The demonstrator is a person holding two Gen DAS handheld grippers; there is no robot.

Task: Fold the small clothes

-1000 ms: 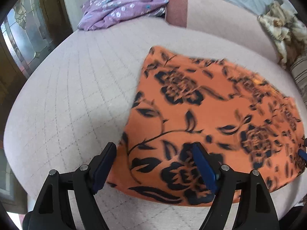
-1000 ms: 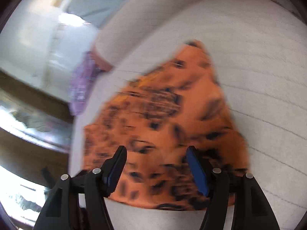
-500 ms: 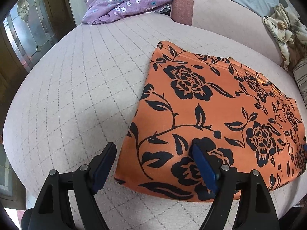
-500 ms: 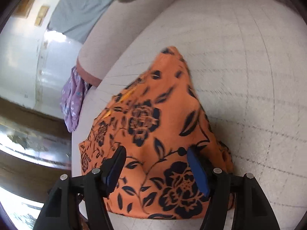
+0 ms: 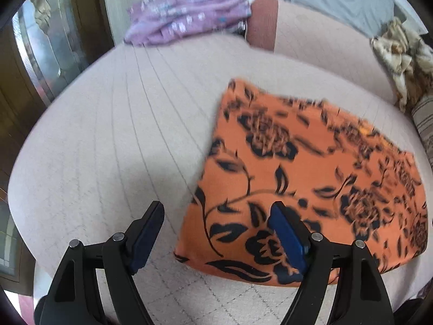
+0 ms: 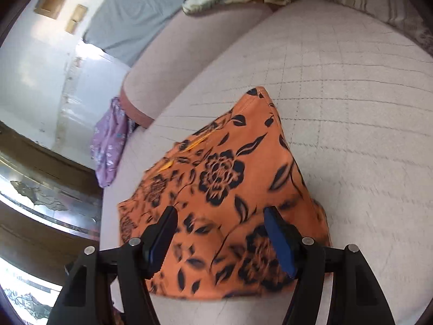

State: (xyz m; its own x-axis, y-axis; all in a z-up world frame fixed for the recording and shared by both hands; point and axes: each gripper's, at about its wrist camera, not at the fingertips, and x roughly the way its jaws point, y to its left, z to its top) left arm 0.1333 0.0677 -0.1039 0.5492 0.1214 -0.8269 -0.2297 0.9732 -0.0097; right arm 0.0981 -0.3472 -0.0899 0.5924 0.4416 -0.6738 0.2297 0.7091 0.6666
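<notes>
L gripper (image 5: 216, 233) & R gripper (image 6: 220, 233): jaws wide, empty, drawn back; folded orange garment (image 5: 311, 178) left near bed (image 5: 108, 135) front edge.

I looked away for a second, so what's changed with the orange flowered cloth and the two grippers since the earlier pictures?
Little has changed. The left gripper has drifted left, so the folded orange black-flowered garment sits further right in its view. The right gripper still hovers over the garment's near end. Both stay open, gripping nothing. The garment stays folded on the pink quilted cushion; the purple floral cloth is unmoved.
</notes>
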